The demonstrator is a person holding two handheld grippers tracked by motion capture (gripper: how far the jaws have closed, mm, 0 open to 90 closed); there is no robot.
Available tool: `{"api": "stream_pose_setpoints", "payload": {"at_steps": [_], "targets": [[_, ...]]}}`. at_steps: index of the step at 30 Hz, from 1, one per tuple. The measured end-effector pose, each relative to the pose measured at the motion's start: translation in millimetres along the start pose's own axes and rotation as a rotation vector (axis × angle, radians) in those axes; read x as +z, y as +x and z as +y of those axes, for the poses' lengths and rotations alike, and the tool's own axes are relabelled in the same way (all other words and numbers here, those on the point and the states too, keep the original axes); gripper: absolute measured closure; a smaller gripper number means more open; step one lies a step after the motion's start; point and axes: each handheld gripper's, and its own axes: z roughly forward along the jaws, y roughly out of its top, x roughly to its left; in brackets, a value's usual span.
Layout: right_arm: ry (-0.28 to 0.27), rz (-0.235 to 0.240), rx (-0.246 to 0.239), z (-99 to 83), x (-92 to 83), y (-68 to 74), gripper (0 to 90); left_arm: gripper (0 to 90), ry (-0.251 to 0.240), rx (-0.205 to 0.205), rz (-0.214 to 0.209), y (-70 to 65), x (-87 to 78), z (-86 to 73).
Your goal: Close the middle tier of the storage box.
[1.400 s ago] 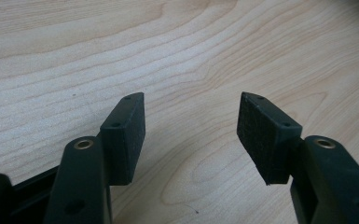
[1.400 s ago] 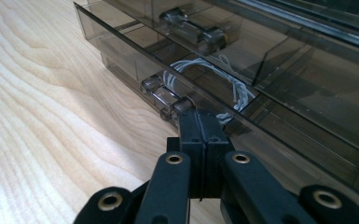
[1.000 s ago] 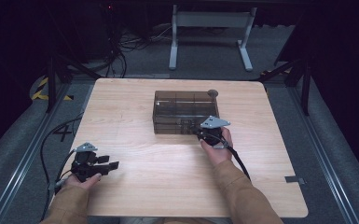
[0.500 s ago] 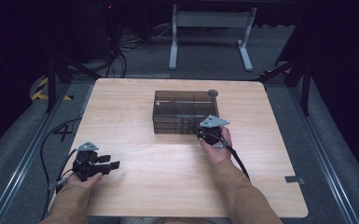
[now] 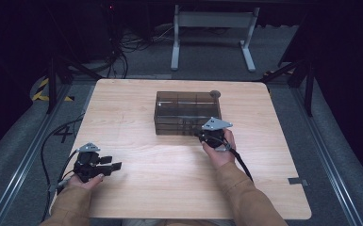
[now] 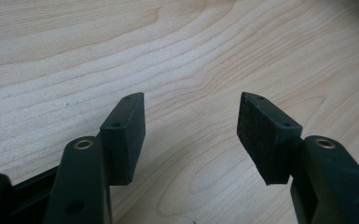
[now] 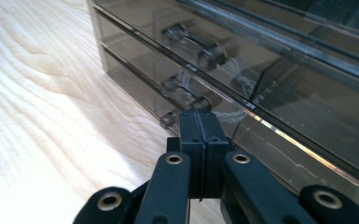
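Right gripper view: your right tongs (image 7: 200,140) are closed empty before the lowest drawer handle (image 7: 182,103); left tongs (image 6: 191,135) open. Next, hook it.

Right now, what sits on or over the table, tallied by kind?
Smoky clear drawer chest: 1
Small round dark thing by the chest's far right corner: 1
Hand-held grippers: 2, the left hand-held gripper open, the right hand-held gripper shut at the lowest drawer handle
Total: 4
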Motion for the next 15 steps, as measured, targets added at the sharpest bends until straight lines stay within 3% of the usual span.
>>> {"api": "stream_pose_setpoints", "payload": {"at_steps": [8, 15], "targets": [[-0.050, 0.023, -0.018, 8.6, -27.3, 4.6, 85.9, 42.9, 0.000, 0.001, -0.002, -0.4, 1.0, 1.4], [-0.084, 0.030, -0.012, 12.4, -59.5, 1.4, 76.9, 42.9, 0.009, 0.012, -0.010, -1.4, 4.4, 4.8]]}}
